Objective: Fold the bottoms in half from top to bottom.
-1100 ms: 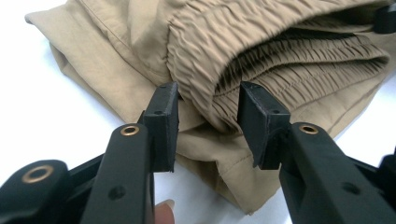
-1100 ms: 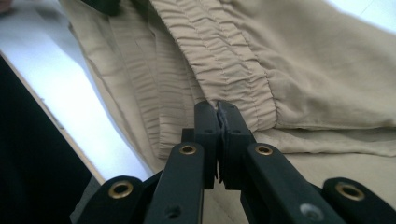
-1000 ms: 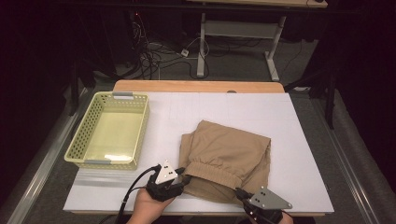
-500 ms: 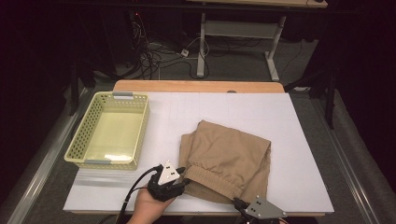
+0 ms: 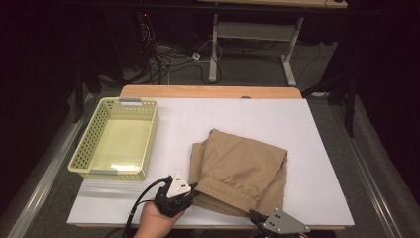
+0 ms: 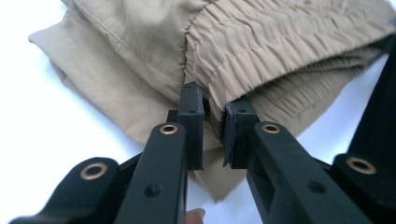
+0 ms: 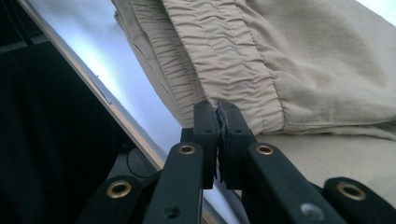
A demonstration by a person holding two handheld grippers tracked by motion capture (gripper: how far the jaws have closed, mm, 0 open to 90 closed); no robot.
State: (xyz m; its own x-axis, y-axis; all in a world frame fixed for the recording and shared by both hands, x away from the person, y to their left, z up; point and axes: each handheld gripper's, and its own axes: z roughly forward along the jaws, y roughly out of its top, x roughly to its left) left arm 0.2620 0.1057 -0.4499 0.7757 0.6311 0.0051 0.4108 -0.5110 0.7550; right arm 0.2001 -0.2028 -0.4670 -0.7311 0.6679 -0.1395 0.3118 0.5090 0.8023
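At the far left of the high view, a pale yellow perforated plastic basket (image 5: 115, 139) sits on the white worktop (image 5: 327, 148), well apart from the clothing.

Just right of the basket's near corner, your left hand (image 5: 156, 220) comes in from the bottom edge and holds the left tool (image 5: 192, 191), a grey three-cornered plate on top and a black cable looping off to the left. Its tip is at the left end of the gathered waistband of the folded tan trousers (image 5: 242, 168). In the left gripper view, the left tool (image 6: 215, 114) has just been closing: its jaws stand narrow, with the elastic waistband (image 6: 280, 56) bunched between them, the pads (image 6: 192, 109) on either side of the fabric fold.

The trousers lie folded near the middle of the worktop, towards its near edge, the waistband facing you.

Further right, at the bottom edge of the high view, the right tool (image 5: 255, 216) meets the right end of the waistband, near the trousers' lower corner. In the right gripper view, the right tool (image 7: 217, 106) has its jaws pressed almost together, pinching a thin edge of the tan fabric (image 7: 243, 60) just below the waistband, close to the worktop's near edge (image 7: 116, 116).
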